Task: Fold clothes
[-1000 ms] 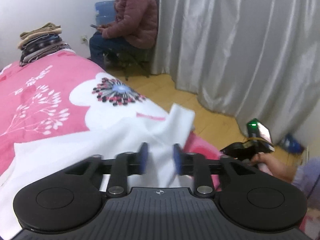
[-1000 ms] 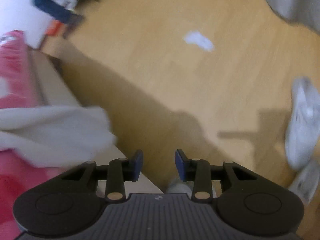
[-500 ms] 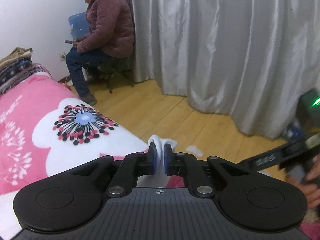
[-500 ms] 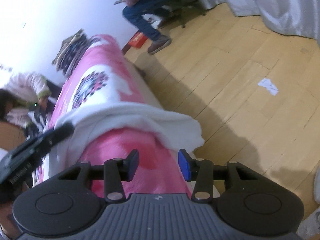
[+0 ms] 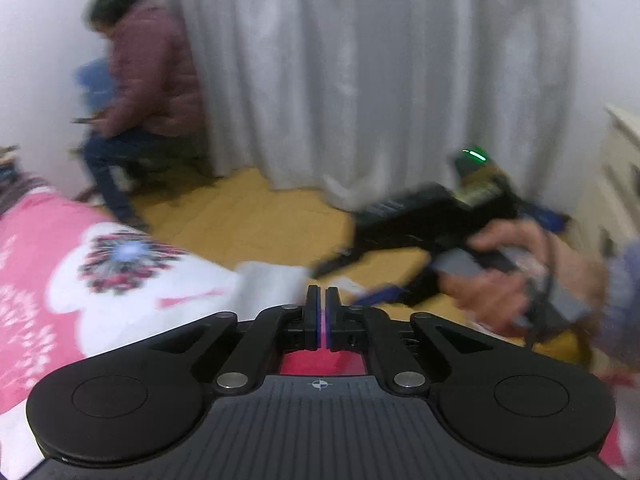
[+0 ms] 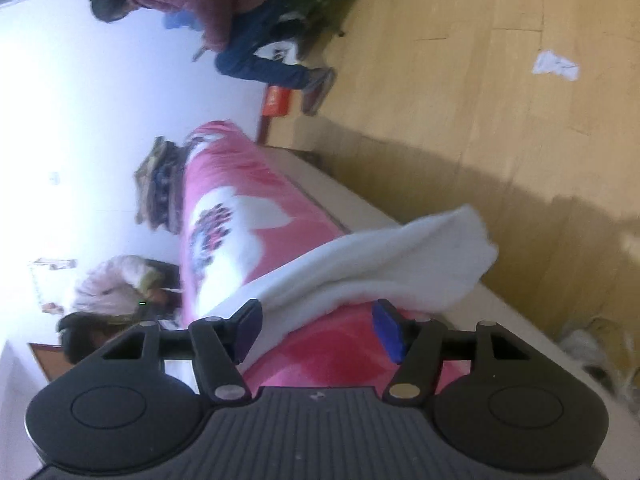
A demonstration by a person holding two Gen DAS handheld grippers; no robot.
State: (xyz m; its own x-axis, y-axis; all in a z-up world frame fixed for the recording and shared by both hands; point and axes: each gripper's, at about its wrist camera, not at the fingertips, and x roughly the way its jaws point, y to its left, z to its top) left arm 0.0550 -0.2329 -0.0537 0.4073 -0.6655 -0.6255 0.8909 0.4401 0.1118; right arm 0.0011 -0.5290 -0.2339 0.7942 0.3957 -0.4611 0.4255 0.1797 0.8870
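our right gripper [image 6: 318, 326] is opening its jaws, nothing between them, over the pink bedspread [image 6: 224, 200]. just beyond lies the white cloth [image 6: 400, 264], its end hanging off the bed's right edge. far off, a seated person [image 6: 224, 4] on the wooden floor [image 6: 500, 128].

A bed [image 6: 224, 200] under a pink floral cover carries a white garment [image 6: 400, 256] draped over its near edge, and a stack of folded clothes [image 6: 160, 184] sits at its far end

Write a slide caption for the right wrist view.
Right tongs opening just short of the white garment draped over the pink bed's edge.
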